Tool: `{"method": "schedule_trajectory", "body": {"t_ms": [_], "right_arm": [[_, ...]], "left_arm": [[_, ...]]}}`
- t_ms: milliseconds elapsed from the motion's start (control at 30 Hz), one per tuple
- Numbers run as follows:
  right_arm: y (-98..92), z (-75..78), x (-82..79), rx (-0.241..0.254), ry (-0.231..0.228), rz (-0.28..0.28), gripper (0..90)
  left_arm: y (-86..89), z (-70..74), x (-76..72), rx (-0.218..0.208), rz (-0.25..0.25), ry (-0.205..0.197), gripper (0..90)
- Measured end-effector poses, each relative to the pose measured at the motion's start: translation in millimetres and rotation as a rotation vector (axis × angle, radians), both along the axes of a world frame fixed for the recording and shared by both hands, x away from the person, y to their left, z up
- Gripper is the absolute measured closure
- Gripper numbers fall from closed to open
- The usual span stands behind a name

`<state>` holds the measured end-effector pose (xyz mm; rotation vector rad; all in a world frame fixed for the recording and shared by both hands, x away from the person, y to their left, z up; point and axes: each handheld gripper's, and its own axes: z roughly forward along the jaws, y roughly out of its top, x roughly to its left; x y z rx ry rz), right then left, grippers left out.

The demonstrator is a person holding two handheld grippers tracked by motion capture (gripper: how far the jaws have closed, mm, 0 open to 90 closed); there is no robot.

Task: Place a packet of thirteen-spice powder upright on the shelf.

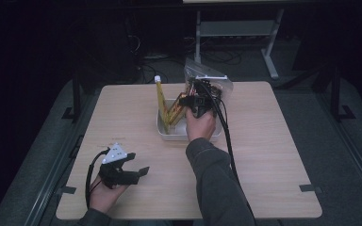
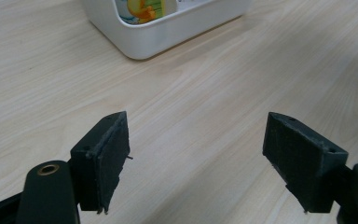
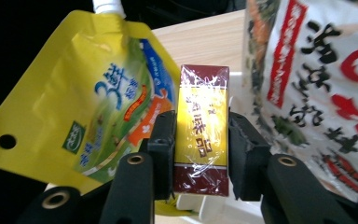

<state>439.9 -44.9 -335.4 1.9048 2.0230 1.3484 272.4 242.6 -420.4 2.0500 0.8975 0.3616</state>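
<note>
Up above the white tub [image 1: 166, 135], the right gripper [image 3: 200, 140] had its two jaws about half open, one on each side of a shiny yellow and dark red box [image 3: 201, 128]. Probably the box was being put down in the tub or just let go; it was hard to tell if the pads pressed it or only sat beside it. A yellow pouch with a white spout [image 3: 93, 93] leaned in the tub just beside the box, and a clear bag with red writing [image 3: 317, 79] stood on the other side. The bottom of the box was hidden. The left gripper [image 2: 196, 158] waited low over the wooden table [image 2: 205, 93], wide open and holding nothing
</note>
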Motion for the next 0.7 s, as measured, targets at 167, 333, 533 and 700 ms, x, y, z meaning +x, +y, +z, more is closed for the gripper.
{"method": "schedule_trajectory", "body": {"t_ms": [167, 333, 533, 700], "right_arm": [[1.6, -1.6, -4.0, 0.015, -0.002, 0.016, 60.4], [0.2, -0.8, -8.5, 0.025, -0.007, 0.033, 60.1], [0.5, 0.1, -14.9, 0.029, -0.018, 0.051, 59.2], [0.1, -1.0, -20.1, 0.033, -0.019, 0.063, 60.3]], "left_arm": [[-0.5, 0.6, -1.3, 0.000, -0.002, -0.001, 22.2], [-0.8, 1.3, -1.8, 0.001, -0.003, -0.004, 22.2], [-2.9, 1.6, -3.0, 0.004, -0.009, -0.006, 22.3], [-4.3, 2.3, -4.7, 0.005, -0.013, -0.009, 22.4]]}}
